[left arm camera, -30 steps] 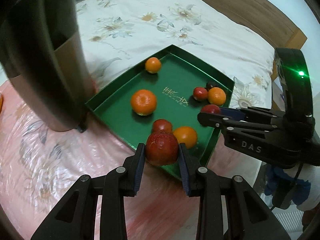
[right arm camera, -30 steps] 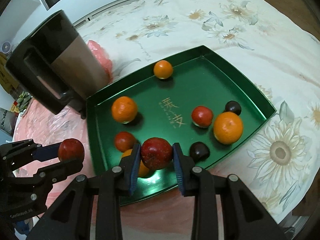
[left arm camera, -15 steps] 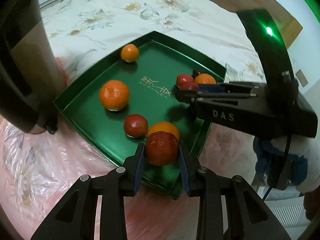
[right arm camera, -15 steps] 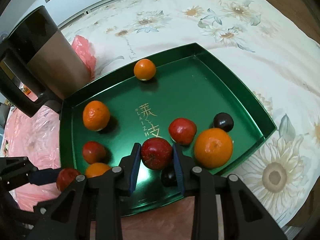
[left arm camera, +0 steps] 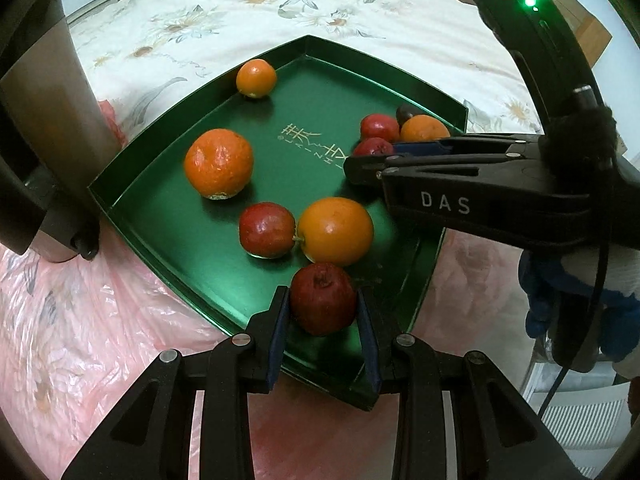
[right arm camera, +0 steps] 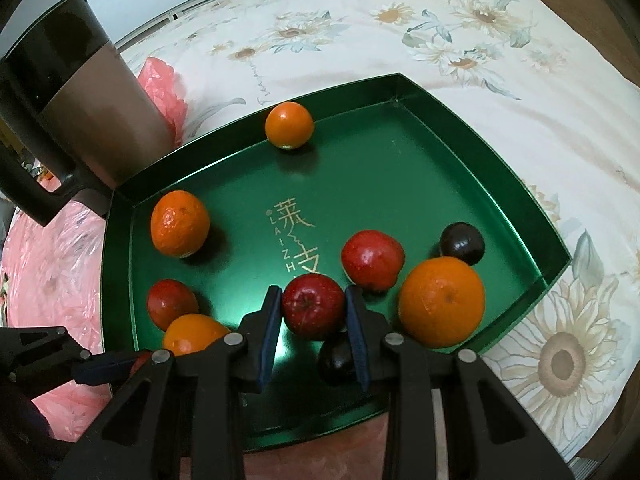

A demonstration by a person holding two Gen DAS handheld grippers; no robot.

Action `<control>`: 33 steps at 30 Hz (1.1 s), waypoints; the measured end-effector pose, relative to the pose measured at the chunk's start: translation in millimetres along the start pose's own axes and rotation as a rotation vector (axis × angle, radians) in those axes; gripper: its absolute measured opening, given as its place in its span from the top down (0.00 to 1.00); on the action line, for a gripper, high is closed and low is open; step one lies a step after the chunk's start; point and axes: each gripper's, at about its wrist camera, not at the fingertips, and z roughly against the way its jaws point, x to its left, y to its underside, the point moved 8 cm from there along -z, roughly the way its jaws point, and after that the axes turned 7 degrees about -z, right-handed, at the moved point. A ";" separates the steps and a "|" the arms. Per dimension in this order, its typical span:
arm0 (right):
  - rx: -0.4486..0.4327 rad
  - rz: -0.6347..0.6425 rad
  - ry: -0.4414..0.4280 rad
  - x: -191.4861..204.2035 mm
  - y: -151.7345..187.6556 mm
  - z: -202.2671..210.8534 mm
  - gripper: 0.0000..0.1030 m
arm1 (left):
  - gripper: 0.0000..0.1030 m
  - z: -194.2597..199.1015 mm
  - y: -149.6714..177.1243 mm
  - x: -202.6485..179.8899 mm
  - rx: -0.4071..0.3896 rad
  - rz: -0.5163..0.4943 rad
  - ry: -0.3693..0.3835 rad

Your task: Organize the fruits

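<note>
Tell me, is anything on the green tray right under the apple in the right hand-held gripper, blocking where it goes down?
Partly. The right hand-held gripper has just been opening around the red apple, over the green tray. A dark plum lies just below it, another red apple close beside. Bare tray shows on its other side.

My tray (right arm camera: 440, 128) is glossy dark green with gold lettering (right arm camera: 296, 240) at its centre. Around that lettering lie orange oranges (right arm camera: 442, 302), red apples (right arm camera: 372, 260) and near-black plums (right arm camera: 462, 242). Beyond the tray, the bedspread (right arm camera: 500, 40) is cream with a daisy print.
</note>
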 end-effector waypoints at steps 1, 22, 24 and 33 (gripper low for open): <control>-0.001 -0.001 0.001 -0.1 -0.1 -0.2 0.66 | 0.72 -0.5 -0.3 0.1 0.000 -0.002 0.001; -0.102 -0.036 0.093 4.9 2.4 32.9 0.08 | 0.47 51.5 6.6 18.0 -0.139 0.058 0.001; -0.113 -0.044 0.101 5.3 3.4 39.4 0.07 | 0.47 59.4 11.6 22.9 -0.149 0.075 -0.007; -0.140 -0.022 0.078 35.8 17.3 61.0 0.00 | 0.44 88.3 42.9 59.3 -0.175 0.160 -0.086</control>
